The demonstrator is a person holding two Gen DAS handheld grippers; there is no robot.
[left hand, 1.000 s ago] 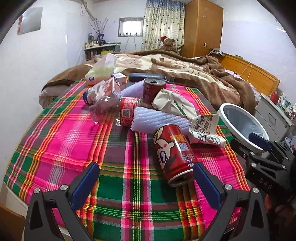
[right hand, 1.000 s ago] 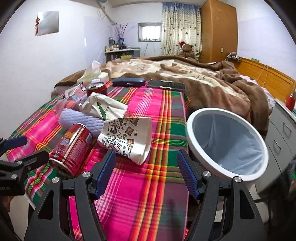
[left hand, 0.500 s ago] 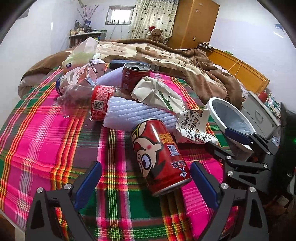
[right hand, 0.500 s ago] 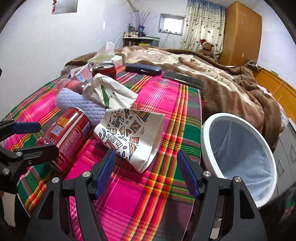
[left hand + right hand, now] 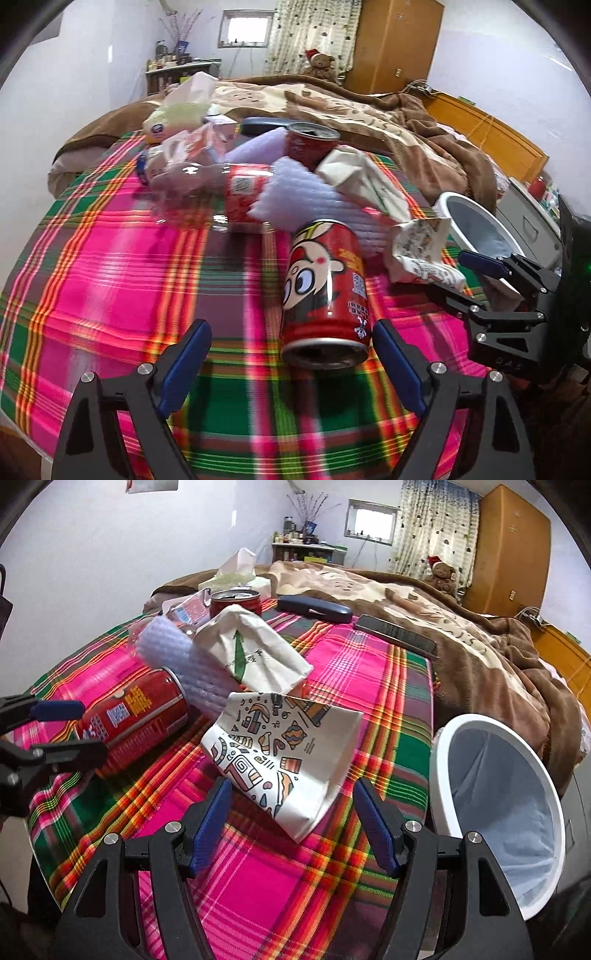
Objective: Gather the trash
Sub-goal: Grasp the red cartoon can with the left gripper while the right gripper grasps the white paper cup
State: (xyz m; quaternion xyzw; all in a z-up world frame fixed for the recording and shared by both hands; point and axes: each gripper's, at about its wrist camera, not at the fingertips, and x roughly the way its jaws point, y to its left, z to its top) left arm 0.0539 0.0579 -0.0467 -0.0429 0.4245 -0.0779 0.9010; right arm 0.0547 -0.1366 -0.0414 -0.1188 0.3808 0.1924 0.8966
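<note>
A red cartoon can lies on its side on the plaid cloth. Its open end sits between the fingers of my left gripper, close to the right pad; the jaws are closing and neither pad presses on it. A patterned paper bag lies flat with its lower corner between the fingers of my right gripper, whose jaws are also closing without touching it. The white bin with a blue liner stands at the right off the bed's edge, tilted toward me.
Behind lie a foam sheet, a beige paper bag, an upright red can, a plastic bottle and a tissue pack. A phone and dark case rest by the brown blanket.
Both grippers came forward and down. The can's end now lies between the left fingers, the patterned bag's corner between the right fingers. Both pairs of jaws have narrowed a little.
</note>
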